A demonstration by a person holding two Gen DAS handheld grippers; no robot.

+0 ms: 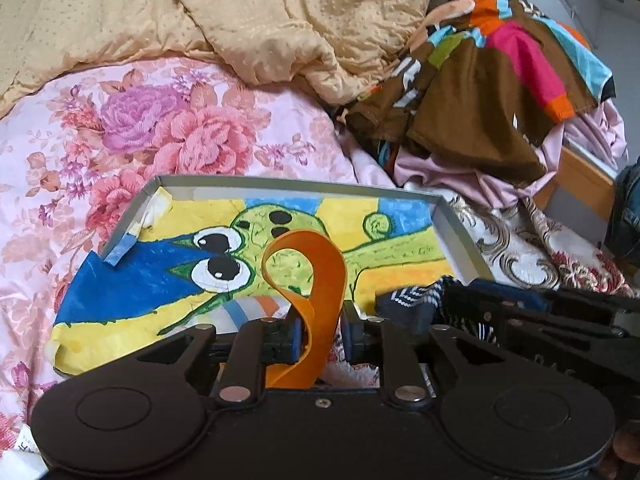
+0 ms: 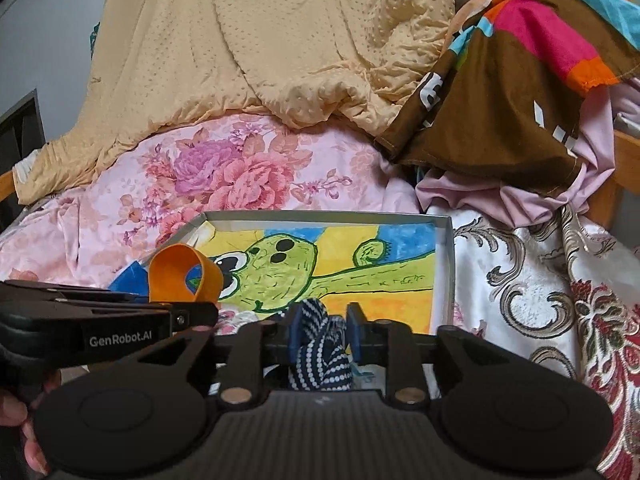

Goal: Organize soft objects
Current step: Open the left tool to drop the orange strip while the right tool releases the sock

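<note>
- Here, the left gripper (image 1: 320, 340) is a little open, with the curly orange strap (image 1: 316, 280) standing loose between its blue pads.
- The right gripper (image 2: 324, 338) is a little open around the striped sock (image 2: 320, 356), low in the middle.
- Past both lies the gray tray (image 2: 446, 264) with a frog picture (image 2: 280, 268), on the flowery bedsheet (image 2: 224, 172).

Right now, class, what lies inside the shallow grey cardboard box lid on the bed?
Inside the grey box lid lies a painted green cartoon-creature picture. The orange band and grippers cover its near edge; anything beneath stays hidden.
</note>
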